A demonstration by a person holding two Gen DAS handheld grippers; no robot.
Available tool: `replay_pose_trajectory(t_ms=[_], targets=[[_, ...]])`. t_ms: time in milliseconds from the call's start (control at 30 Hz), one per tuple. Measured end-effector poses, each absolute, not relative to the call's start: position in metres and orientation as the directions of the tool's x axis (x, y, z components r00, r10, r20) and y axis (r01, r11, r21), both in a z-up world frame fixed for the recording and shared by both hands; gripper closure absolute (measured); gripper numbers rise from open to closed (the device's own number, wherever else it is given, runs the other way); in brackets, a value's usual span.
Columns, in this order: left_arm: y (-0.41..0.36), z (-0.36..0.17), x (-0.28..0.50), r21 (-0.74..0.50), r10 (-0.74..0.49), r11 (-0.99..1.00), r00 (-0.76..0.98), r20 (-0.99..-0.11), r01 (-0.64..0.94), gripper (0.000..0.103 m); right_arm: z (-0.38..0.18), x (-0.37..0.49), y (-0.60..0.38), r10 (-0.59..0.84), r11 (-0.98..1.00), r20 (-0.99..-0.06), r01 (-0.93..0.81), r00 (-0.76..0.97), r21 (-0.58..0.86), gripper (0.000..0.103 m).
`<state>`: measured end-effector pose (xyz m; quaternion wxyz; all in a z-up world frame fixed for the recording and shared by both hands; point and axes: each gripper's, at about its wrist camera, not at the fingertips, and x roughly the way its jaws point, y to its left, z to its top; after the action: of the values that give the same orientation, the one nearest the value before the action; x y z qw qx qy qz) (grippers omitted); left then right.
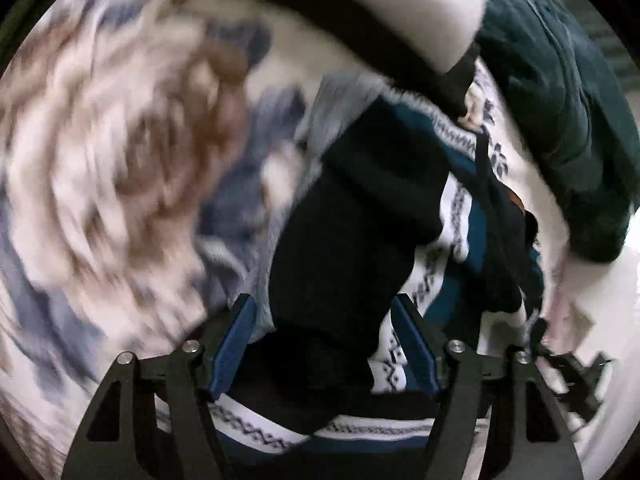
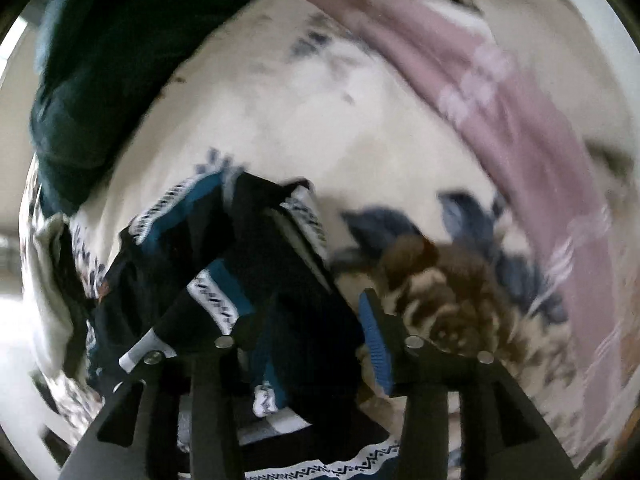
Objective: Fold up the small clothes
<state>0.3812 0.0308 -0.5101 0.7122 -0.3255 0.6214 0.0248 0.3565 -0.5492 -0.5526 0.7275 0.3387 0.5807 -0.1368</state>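
Observation:
A small dark garment with teal panels and white patterned bands hangs bunched between my two grippers. In the left wrist view my left gripper has its blue-padded jaws closed in on a thick fold of the dark cloth. In the right wrist view my right gripper also has the garment between its jaws; the left finger is hidden under the cloth, the right blue pad shows. Both views are motion-blurred.
A bedspread with a blue and brown floral print on white lies underneath, also in the right wrist view. A dark green garment lies at the far side. A pink patterned cloth lies at the right.

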Motion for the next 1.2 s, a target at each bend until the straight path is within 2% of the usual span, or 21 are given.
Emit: replay_pose_trajectory(t_ms=[33,67,133,200,267,367,400,433,467,500,533,567,600,733,1000,1200], targets=[[0.028,-0.513,0.380,-0.429,-0.354,0.791,0.246,-0.903,-0.437,0.037,-0.560,0.354,-0.548,0.223,0.717,-0.931,0.599,0.289,0.357,0.057],[0.020,-0.510,0.379,-0.416,-0.333,0.804,0.258,-0.907,-0.425,0.052,-0.564,0.351,-0.546,0.237,0.702,-0.929,0.610,0.285,0.366,0.059],[0.011,-0.508,0.385,-0.327,-0.236,0.864,0.267,-0.934,-0.382,0.082,-0.562,0.348,-0.539,0.205,0.706,-0.932,0.615,0.299,0.352,0.087],[0.016,-0.518,0.392,-0.311,-0.219,0.875,0.269,-0.938,-0.371,0.082,-0.552,0.346,-0.532,0.138,0.742,-0.945,0.601,0.295,0.296,0.093],[0.022,-0.526,0.397,-0.323,-0.240,0.870,0.254,-0.937,-0.372,0.082,-0.550,0.344,-0.525,0.059,0.785,-0.964,0.585,0.259,0.205,0.093],[0.016,-0.518,0.402,-0.279,-0.208,0.903,0.236,-0.949,-0.326,0.080,-0.568,0.351,-0.520,0.095,0.810,-0.980,0.559,0.176,0.178,0.092],[0.011,-0.513,0.404,-0.265,-0.200,0.915,0.228,-0.953,-0.305,0.080,-0.568,0.353,-0.520,0.111,0.811,-0.980,0.555,0.168,0.187,0.087],[0.008,-0.507,0.404,-0.258,-0.195,0.921,0.228,-0.954,-0.291,0.080,-0.564,0.354,-0.520,0.142,0.811,-0.976,0.546,0.166,0.211,0.077],[0.004,-0.500,0.403,-0.235,-0.173,0.932,0.229,-0.958,-0.276,0.075,-0.557,0.352,-0.521,0.165,0.809,-0.971,0.540,0.174,0.234,0.069],[-0.002,-0.491,0.401,-0.186,-0.128,0.948,0.227,-0.965,-0.259,0.070,-0.547,0.348,-0.522,0.178,0.806,-0.965,0.535,0.191,0.255,0.049],[-0.009,-0.483,0.400,-0.148,-0.093,0.960,0.228,-0.969,-0.237,0.049,-0.533,0.342,-0.522,0.185,0.808,-0.959,0.523,0.213,0.271,0.039],[-0.016,-0.474,0.396,-0.132,-0.080,0.968,0.235,-0.969,-0.212,0.022,-0.522,0.333,-0.524,0.185,0.814,-0.958,0.512,0.218,0.274,0.038],[-0.025,-0.464,0.390,-0.126,-0.077,0.973,0.247,-0.966,-0.191,0.014,-0.511,0.325,-0.525,0.184,0.822,-0.959,0.502,0.216,0.271,0.037],[-0.081,-0.438,0.357,-0.152,-0.126,0.985,0.259,-0.958,-0.084,0.012,-0.484,0.282,-0.542,0.233,0.834,-0.952,0.463,0.199,0.301,0.020],[-0.265,-0.443,0.252,-0.237,-0.246,0.967,0.099,-0.964,0.097,0.012,-0.464,0.201,-0.621,0.260,0.869,-0.959,0.407,0.112,0.283,0.020],[-0.368,-0.477,0.189,-0.223,-0.223,0.960,-0.018,-0.975,0.171,0.012,-0.484,0.184,-0.679,0.251,0.893,-0.965,0.368,0.069,0.259,0.020]])
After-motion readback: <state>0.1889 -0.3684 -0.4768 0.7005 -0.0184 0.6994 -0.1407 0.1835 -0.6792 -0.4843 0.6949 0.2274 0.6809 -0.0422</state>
